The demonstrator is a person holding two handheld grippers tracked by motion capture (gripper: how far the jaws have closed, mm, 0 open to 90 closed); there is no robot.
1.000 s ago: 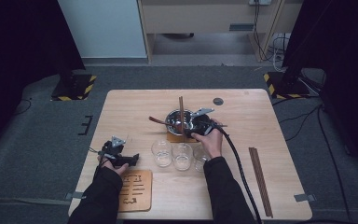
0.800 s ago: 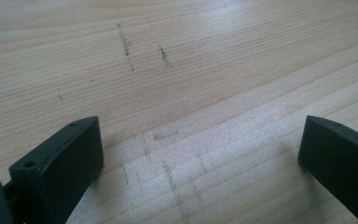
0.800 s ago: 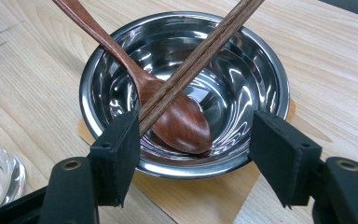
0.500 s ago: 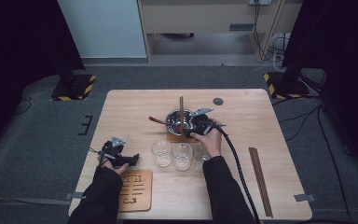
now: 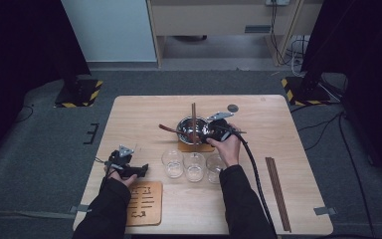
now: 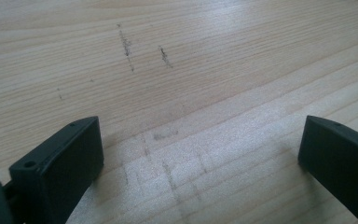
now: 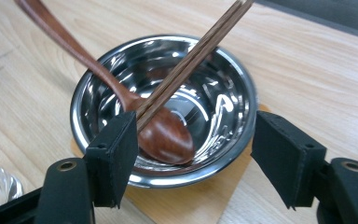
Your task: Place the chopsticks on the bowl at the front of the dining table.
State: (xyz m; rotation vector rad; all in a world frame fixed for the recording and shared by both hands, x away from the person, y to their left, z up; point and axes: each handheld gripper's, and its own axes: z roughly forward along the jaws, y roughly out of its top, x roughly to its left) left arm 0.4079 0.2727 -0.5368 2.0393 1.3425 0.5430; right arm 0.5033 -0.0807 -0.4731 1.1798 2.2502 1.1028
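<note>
A steel bowl point(image 5: 186, 125) point(image 7: 214, 121) sits on a small wooden coaster point(image 5: 199, 147) point(image 7: 191, 200) mid-table. A brown wooden spoon point(image 5: 168, 129) point(image 7: 165, 135) rests in it, handle over the left rim. A pair of dark chopsticks point(image 5: 194, 119) point(image 7: 191, 56) lies across the bowl. My right gripper point(image 5: 206, 130) point(image 7: 196, 154) hovers at the bowl's near-right rim, jaws open, nothing pressed between them; one jaw stands right beside the chopsticks' near ends. My left gripper point(image 5: 140, 171) point(image 6: 200, 158) rests low over bare table point(image 6: 191, 70) at the left, jaws wide open and empty.
Three clear glasses point(image 5: 194, 166) stand in a row in front of the bowl. A wooden board with markings point(image 5: 144, 203) lies near the front edge by the left arm. Another chopstick pair point(image 5: 277, 191) lies at the right. A small dark disc point(image 5: 233, 107) sits behind the bowl.
</note>
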